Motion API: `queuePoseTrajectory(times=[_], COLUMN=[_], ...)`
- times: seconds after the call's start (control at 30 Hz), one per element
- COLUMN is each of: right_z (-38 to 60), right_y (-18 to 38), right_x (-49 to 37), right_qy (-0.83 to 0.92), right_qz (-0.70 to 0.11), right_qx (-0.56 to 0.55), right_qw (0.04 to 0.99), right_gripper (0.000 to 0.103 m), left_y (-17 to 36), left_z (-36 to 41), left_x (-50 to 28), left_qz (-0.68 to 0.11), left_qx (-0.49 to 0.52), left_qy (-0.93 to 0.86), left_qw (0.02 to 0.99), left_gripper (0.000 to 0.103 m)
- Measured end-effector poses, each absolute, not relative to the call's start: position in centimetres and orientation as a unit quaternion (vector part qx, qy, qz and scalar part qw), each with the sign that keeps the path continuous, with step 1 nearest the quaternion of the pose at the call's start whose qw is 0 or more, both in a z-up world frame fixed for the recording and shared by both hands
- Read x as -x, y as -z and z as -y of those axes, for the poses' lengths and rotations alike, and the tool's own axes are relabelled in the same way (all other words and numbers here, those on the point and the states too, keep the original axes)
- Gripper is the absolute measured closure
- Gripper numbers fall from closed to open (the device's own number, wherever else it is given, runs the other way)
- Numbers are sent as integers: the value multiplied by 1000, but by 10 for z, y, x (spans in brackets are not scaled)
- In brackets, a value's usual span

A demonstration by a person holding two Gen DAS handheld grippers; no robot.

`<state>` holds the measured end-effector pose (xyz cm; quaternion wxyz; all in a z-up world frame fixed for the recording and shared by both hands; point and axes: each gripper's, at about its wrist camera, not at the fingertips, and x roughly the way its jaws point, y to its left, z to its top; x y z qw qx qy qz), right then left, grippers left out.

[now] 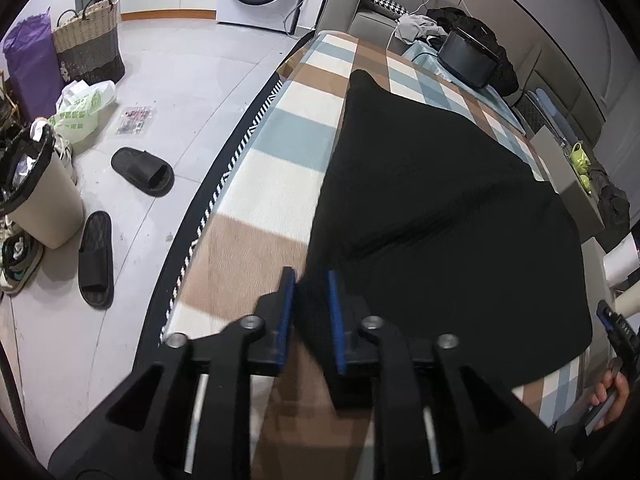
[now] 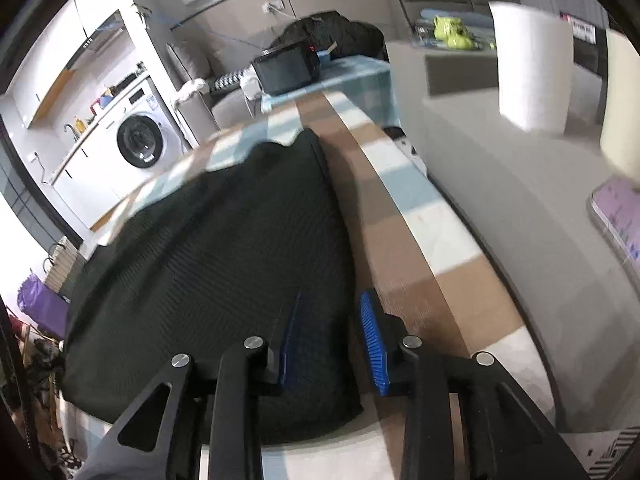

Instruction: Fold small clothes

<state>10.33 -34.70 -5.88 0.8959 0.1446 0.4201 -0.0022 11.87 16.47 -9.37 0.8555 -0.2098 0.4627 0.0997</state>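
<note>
Two hand-held grippers meet one black garment [image 1: 440,208] on the checked counter [image 1: 256,200]: left hand-held gripper [image 1: 312,300] and right hand-held gripper [image 2: 332,320] slightly spread astride its near corners. No writing legible.

A black garment [image 1: 440,208] covers most of the checked blanket [image 1: 276,196], leaving bare strips along both long sides. At the far end stands a dark box [image 1: 468,58]; a white roll [image 2: 534,64] crowds the right edge.

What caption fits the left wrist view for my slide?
Left gripper over the near corner of a black garment lying on a checked cloth.
</note>
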Motion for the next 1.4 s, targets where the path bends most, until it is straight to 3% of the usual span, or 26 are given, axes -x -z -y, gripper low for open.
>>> queuePoseTrajectory(times=[0.1, 0.17, 0.37, 0.4, 0.47, 0.57, 0.83, 0.9, 1.03, 1.4], right_z=[334, 322, 280, 274, 260, 247, 240, 240, 232, 215], right_y=[45, 41, 51, 54, 58, 63, 71, 72, 76, 80], right_x=[-108, -111, -124, -125, -124, -124, -118, -118, -119, -114], right_qy=[-35, -61, -129, -138, -154, -160, -167, -169, -181, -209], right_qz=[-407, -403, -423, -427, -434, -442, -459, -461, -465, -470], right_qx=[-150, -153, -155, -152, -146, -136, -121, -123, -125, -125], right_qw=[900, 900, 884, 880, 876, 872, 864, 863, 857, 848], right_gripper=[60, 58, 58, 58, 58, 58, 58, 57, 54, 52], left_y=[92, 92, 97, 98, 101, 103, 100, 101, 103, 121], left_z=[-157, -152, -140, -139, -136, -134, -146, -148, -147, -132], left_x=[-105, -96, -75, -73, -68, -58, -24, -18, -15, -58], left_qz=[-463, -465, -469, -468, -460, -451, -439, -438, -423, -403], left_qx=[211, 213, 249, 250, 253, 256, 330, 352, 383, 422], left_qy=[-95, -90, -68, -70, -73, -88, -76, -68, -56, -59], left_qw=[855, 855, 845, 845, 848, 850, 832, 825, 819, 810], left_gripper=[74, 65, 65, 67, 95, 100, 100, 94, 55, 52])
